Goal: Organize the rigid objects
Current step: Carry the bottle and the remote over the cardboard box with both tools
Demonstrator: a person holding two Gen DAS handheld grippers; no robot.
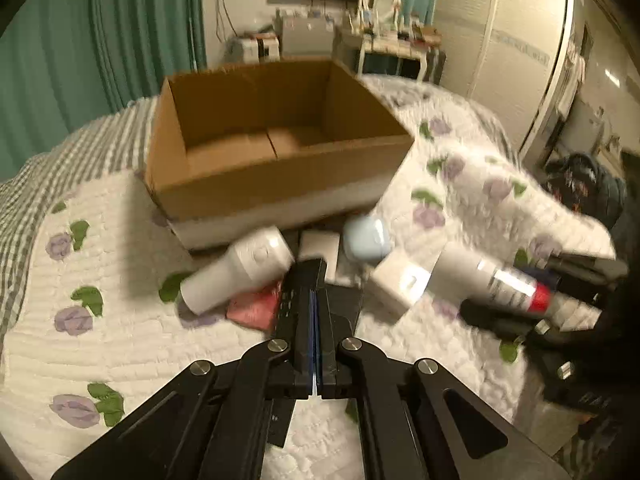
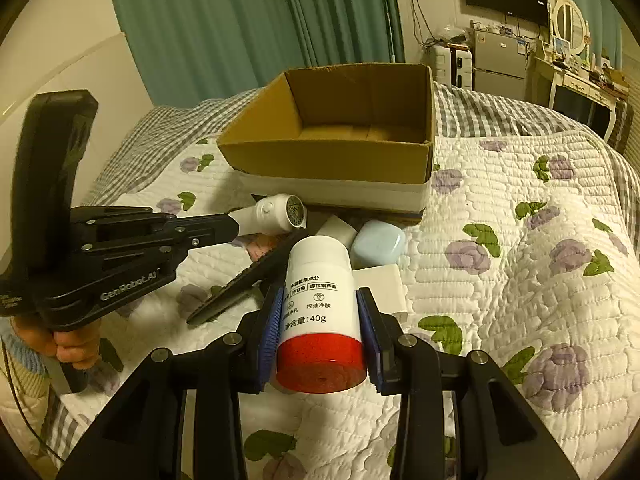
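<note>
Gripping a white bottle with a red cap [image 2: 322,312] between its blue pads, the right gripper [image 2: 320,320] holds it off the quilted bed [image 2: 520,280], cap toward the camera and long axis pointing ahead at the open cardboard box [image 2: 340,136]. The box sits straight beyond the bottle, toward the bed's far edge, so the right hand is likely the one to deliver. The left gripper [image 1: 316,276] has its jaws pressed together on nothing, near the white handheld device [image 1: 240,268] just before the box.
</note>
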